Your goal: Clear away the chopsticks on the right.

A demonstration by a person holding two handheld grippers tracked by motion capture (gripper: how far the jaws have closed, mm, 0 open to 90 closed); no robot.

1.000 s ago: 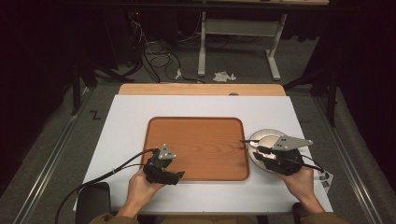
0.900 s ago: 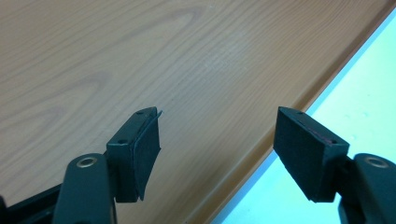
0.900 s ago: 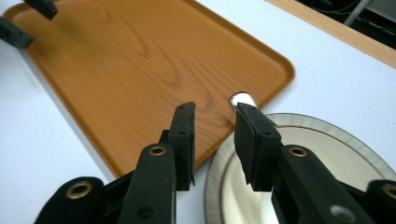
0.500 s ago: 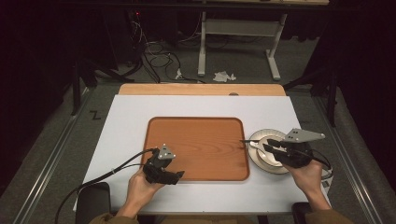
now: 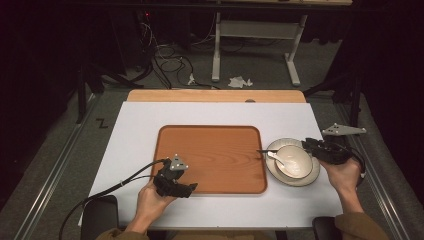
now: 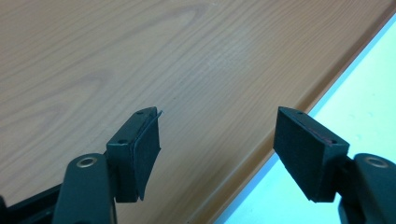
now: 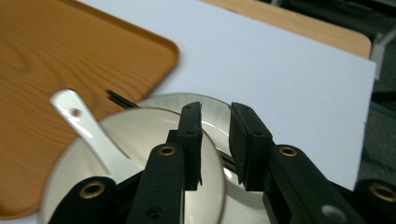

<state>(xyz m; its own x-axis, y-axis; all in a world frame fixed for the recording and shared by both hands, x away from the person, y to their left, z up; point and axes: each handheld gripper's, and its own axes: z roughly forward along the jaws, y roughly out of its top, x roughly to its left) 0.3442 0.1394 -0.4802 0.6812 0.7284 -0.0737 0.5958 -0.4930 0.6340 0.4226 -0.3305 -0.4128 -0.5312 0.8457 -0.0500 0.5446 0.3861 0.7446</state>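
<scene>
The right gripper (image 5: pixel 314 146) is pulling away toward three o'clock off the bowl (image 5: pixel 295 161), its jaws closing with nothing between them, uncovering the bowl and spoon (image 5: pixel 276 158).

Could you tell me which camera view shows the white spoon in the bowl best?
The right gripper view shows it best: the spoon lies close up, its handle reaching over the bowl rim towards the tray. In the high view the spoon is small but whole. The left gripper view looks at tray wood.
</scene>
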